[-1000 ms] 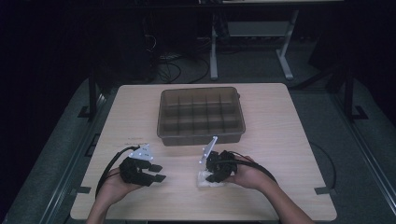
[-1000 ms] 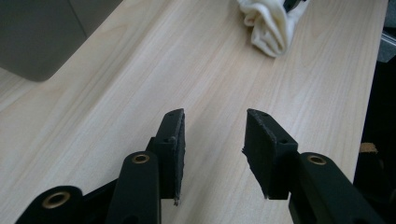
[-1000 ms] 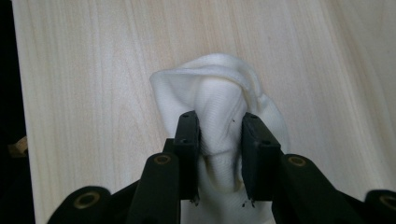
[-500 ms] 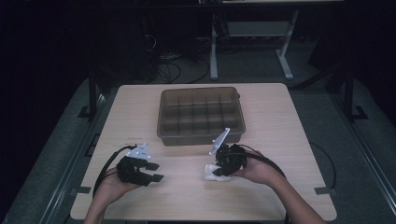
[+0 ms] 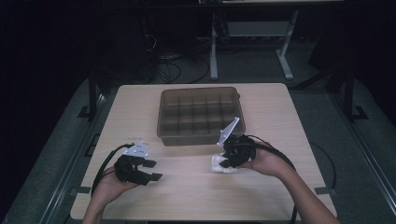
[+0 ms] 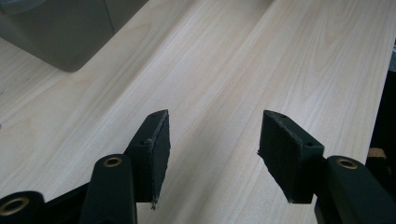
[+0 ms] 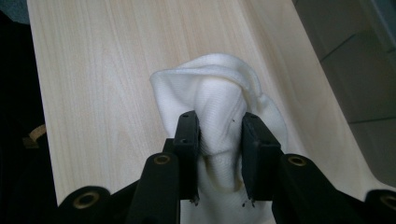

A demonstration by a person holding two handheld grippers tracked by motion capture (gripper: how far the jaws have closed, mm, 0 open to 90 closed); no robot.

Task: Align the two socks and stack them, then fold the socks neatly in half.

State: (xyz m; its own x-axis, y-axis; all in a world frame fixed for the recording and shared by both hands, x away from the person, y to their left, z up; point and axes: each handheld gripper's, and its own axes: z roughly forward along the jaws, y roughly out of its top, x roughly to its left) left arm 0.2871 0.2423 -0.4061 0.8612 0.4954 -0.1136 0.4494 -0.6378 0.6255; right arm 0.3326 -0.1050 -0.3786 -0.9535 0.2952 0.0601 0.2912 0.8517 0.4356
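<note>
In the right gripper view, the lower part of the white cloth (image 7: 219, 107) is cut off by the bottom edge, and its pinched fold is hidden between the jaws. In the left gripper view, the divided bin (image 6: 56, 32) is cropped at the top left corner. In the high view, the bin's compartments (image 5: 198, 112) are too dim for contents to be made out.

Looks like a lab/test room w/ dim lighting: a light wood table (image 5: 140, 107) on its own, loose cables (image 5: 177, 65) on the grey floor (image 5: 60, 140) beyond its far edge, and metal-legged benches (image 5: 285, 60) w/ dark equipment behind.
</note>
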